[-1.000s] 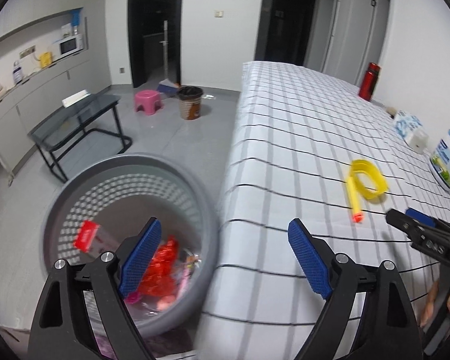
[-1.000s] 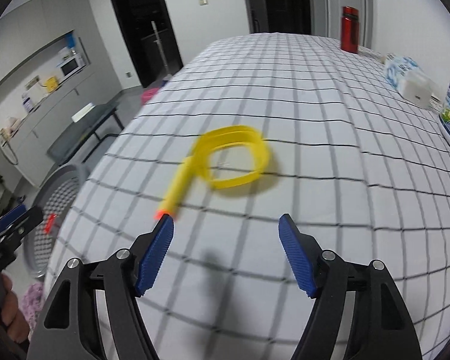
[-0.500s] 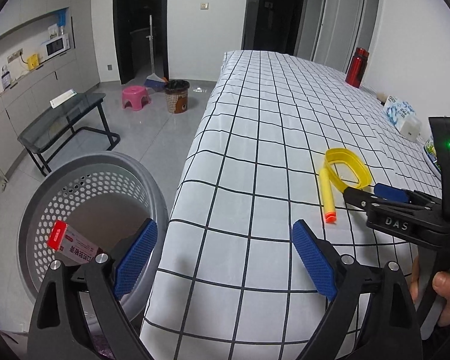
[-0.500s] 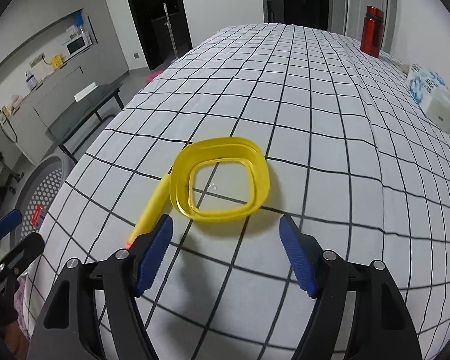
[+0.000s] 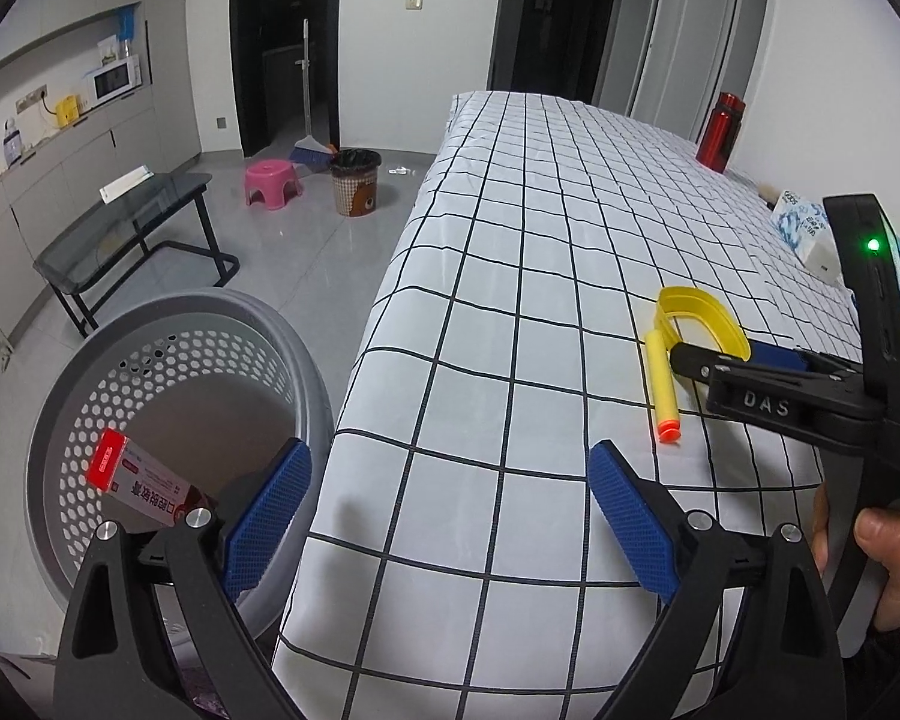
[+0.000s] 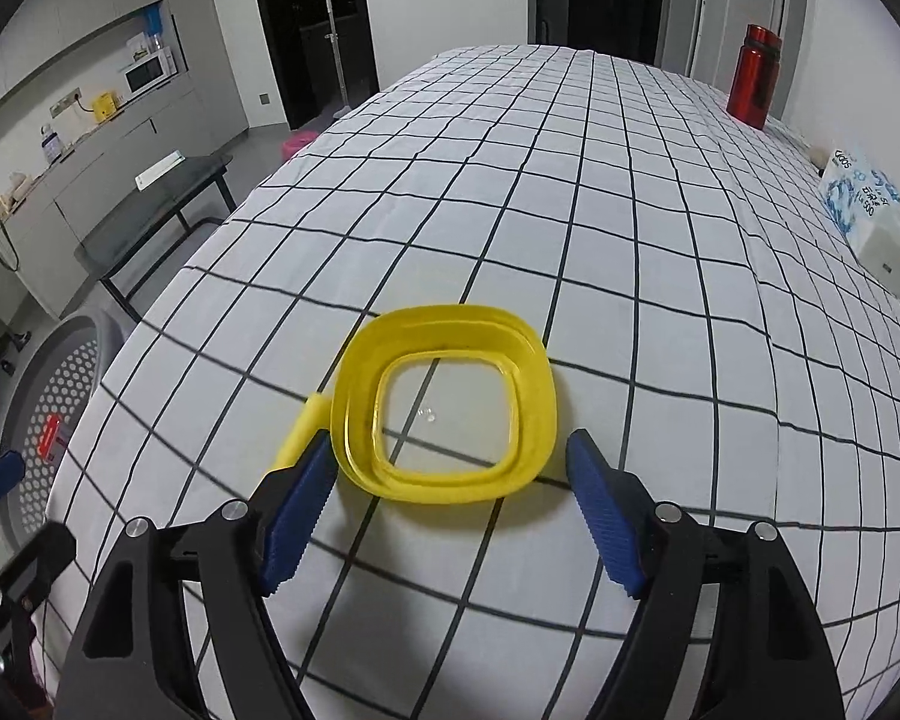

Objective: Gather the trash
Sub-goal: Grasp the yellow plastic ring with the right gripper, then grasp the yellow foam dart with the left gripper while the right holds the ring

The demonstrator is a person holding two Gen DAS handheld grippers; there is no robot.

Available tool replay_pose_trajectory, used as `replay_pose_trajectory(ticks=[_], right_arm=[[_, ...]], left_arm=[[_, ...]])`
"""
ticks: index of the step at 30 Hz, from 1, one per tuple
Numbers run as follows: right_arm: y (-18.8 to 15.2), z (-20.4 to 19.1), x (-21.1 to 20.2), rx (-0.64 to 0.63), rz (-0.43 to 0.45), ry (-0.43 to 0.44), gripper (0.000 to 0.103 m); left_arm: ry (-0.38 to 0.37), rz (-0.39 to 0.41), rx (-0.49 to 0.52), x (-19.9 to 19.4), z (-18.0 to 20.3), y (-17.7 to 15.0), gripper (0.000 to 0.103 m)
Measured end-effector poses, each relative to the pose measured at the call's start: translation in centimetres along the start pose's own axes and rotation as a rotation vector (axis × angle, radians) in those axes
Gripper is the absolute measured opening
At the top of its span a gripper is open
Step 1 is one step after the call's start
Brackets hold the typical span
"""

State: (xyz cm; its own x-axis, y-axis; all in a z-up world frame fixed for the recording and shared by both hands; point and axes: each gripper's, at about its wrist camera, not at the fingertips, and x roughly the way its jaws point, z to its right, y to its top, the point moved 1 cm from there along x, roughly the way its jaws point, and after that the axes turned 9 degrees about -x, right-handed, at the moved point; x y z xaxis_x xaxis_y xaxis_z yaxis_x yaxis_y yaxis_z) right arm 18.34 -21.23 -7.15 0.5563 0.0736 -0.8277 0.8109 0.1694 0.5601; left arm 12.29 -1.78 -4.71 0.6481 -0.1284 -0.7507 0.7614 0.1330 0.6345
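A yellow square ring-shaped lid lies on the checked bed cover, with a yellow foam dart touching its left side. My right gripper is open and empty, its fingertips flanking the lid's near edge. In the left wrist view the lid, the dart and the right gripper show at right. My left gripper is open and empty, over the bed's near corner beside a grey perforated basket holding a red-and-white box.
The bed runs away from me. A red bottle and a tissue pack stand along its far right. On the floor are a glass side table, a pink stool and a brown bin.
My right gripper has moved forward to the yellow lid, which now sits between its fingertips. My left gripper has swung from over the basket toward the bed. Both stay open.
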Motion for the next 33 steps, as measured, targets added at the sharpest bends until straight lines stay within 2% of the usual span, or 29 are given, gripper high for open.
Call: replay_pose_trajectory(ticks=[4,5,10,15,23,28,33], right_arm=[[0.2,-0.1,0.2,0.004,0.009,-0.015,0.073],[0.3,0.0,0.3,0.004,0.013,-0.015,0.067],[0.0,0.2,-0.4,0.014,0.039,-0.009,0.067],[-0.9,1.2,-2.7,0.051,0.073,0.002,0.067],[-5.3,4.4,-6.0,0.166,0.105,0.014,0.067],[-8.3,7.0,-7.0,0.310,0.151,0.046,0.067],[-9.4,7.6,-7.9,0.342,0.182,0.052,0.067]], left_arm=[[-0.004,-0.006,-0.002,0.1,0.0,0.0,0.091],[-0.006,-0.008,-0.002,0.1,0.1,-0.1,0.091],[-0.012,-0.011,0.005,-0.1,0.6,0.0,0.091],[-0.024,-0.009,0.016,-0.1,1.5,0.4,0.092],[-0.059,-0.028,0.033,1.1,4.7,0.9,0.092],[-0.066,-0.043,0.052,1.9,6.8,0.7,0.092],[-0.049,-0.038,0.072,2.4,8.2,0.7,0.092]])
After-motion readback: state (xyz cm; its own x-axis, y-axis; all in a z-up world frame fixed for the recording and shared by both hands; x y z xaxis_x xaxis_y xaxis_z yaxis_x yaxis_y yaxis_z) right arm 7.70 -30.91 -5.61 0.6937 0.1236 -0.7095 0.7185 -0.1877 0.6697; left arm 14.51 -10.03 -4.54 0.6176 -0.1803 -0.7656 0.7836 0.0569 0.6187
